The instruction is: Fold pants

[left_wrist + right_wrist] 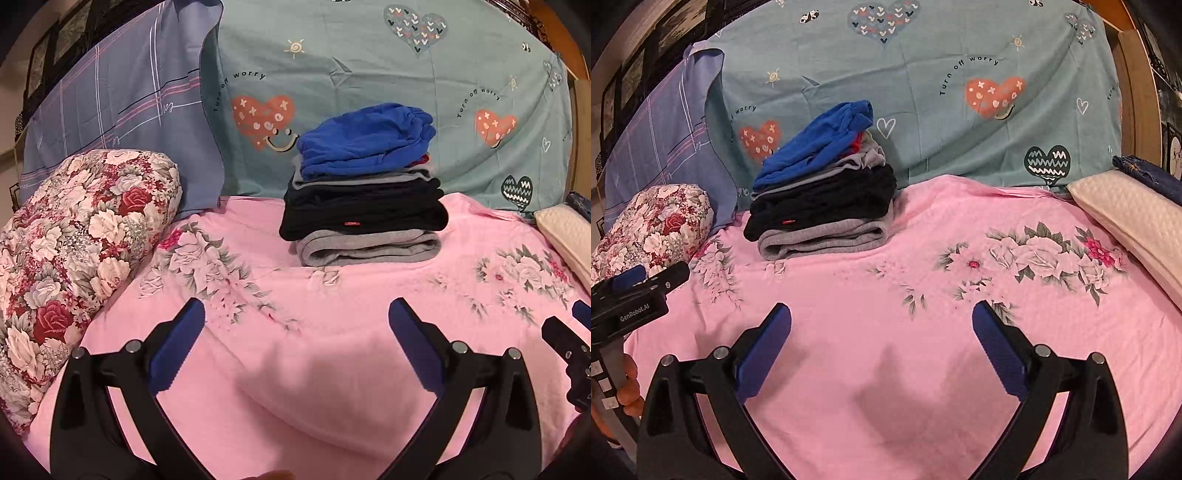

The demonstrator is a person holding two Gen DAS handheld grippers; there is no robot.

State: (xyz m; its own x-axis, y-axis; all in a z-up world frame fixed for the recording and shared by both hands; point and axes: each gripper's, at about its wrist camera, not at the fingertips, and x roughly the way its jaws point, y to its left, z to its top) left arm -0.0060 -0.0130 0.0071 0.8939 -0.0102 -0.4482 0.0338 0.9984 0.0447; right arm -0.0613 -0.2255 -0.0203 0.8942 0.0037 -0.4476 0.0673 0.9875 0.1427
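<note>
While both tools hang low over the near part of the bed, the left hand-held gripper point(295, 317) has its blue-padded fingers point(177, 347) spread wide with nothing between them. The right hand-held gripper point(881, 319) is spread just as wide and also holds nothing. In the right wrist view the left tool shows at the left edge, with a hand point(628, 384) wrapped round its handle; in the left wrist view part of the right tool shows at the right edge.

Beneath them lies a pink sheet point(332, 369) printed with pale flowers, bare where the fingers hover. Farther back, near the middle of the bed, sits a stack of folded pants point(364, 184): grey at the bottom, black above it, more grey, a sliver of red, and a blue pair point(365, 138) on top, somewhat rumpled. The stack is well apart from both tools.

To the left lies a rolled floral quilt point(74, 251), with a blue-checked pillow point(122, 110) behind it. A teal sheet with hearts point(369, 66) covers the far side. At the right edge are a cream pillow point(1134, 225) and some dark denim point(1148, 173) beyond it.
</note>
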